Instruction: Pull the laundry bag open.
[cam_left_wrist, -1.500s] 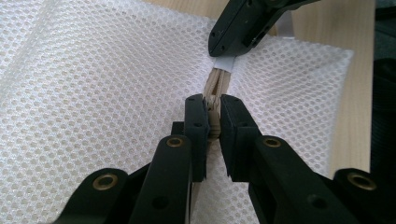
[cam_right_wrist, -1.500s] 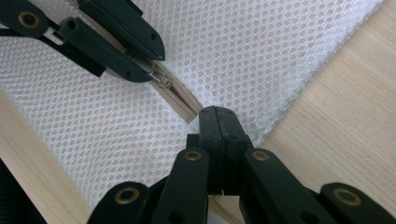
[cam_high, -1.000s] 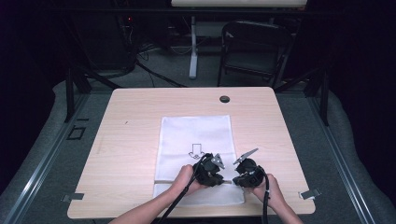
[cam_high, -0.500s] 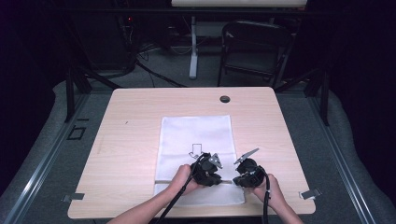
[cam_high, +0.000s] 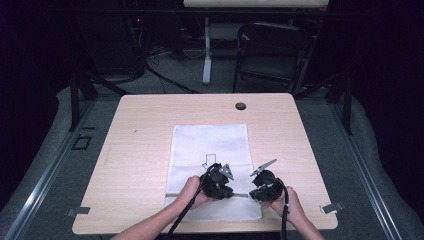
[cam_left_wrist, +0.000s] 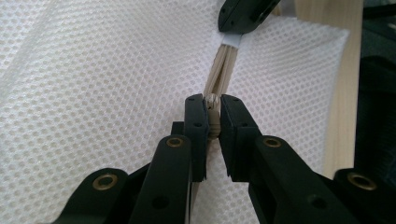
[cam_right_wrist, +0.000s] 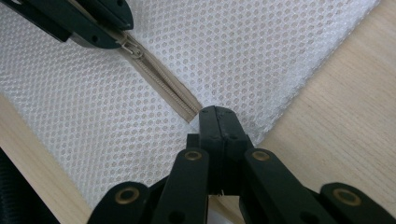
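My left claw pinches the zipper pull; my right claw clamps the mesh bag at the zipper's end, near the table's front. Short closed stretch between us; judging direction, I can't tell.

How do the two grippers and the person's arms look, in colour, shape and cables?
Both the left gripper and the right gripper are black, with a grey three-cornered plate on top. A black cable trails back from each along the forearm. In the gripper views, each has two flat black jaws on linked bars with brass-coloured rivets. The forearms show no sleeves.
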